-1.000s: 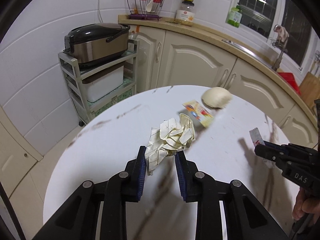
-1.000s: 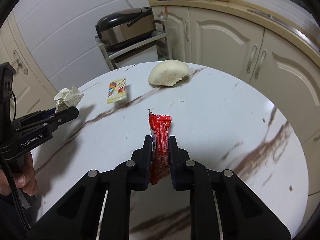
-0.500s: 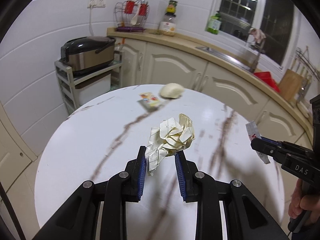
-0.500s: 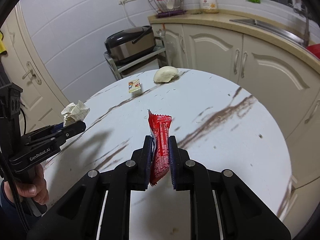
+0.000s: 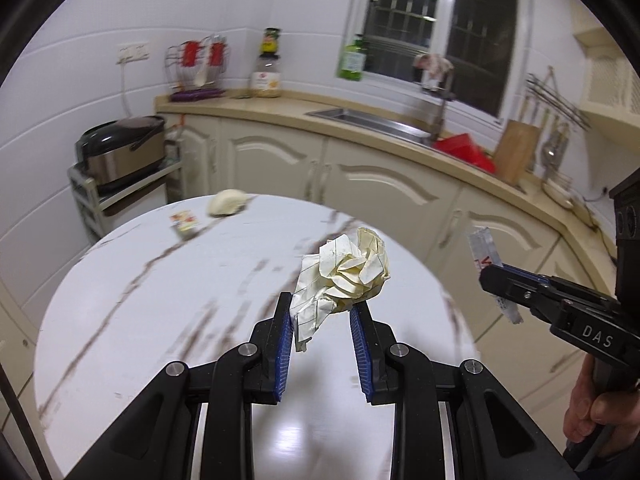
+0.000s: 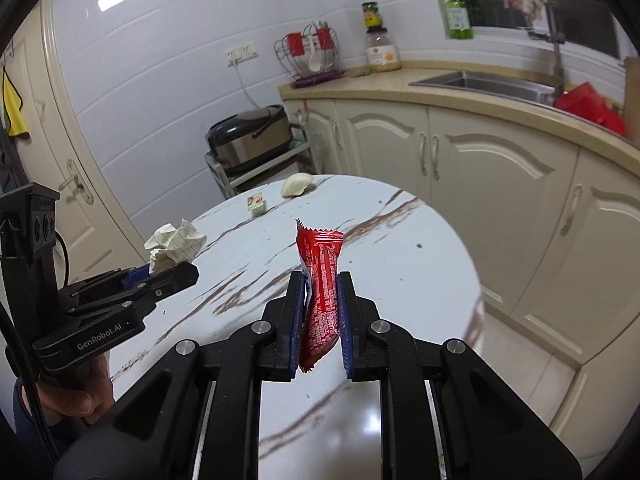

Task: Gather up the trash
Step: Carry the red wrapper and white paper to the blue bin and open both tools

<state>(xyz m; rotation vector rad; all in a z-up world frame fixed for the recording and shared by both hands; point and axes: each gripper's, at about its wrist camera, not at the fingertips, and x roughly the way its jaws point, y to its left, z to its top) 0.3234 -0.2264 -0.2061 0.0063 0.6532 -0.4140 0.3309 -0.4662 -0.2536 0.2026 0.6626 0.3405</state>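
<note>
Holding one piece of trash each above the round white marble surface, the left claw pinches the crumpled cream lined paper ball and the right claw clamps the red foil snack wrapper, probably so both can go to a bin together.

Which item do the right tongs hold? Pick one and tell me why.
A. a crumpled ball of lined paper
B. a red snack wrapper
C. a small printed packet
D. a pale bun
B: the right wrist view shows the right tongs shut on the red snack wrapper, which stands upright between the blue pads, lifted off the table.
</note>
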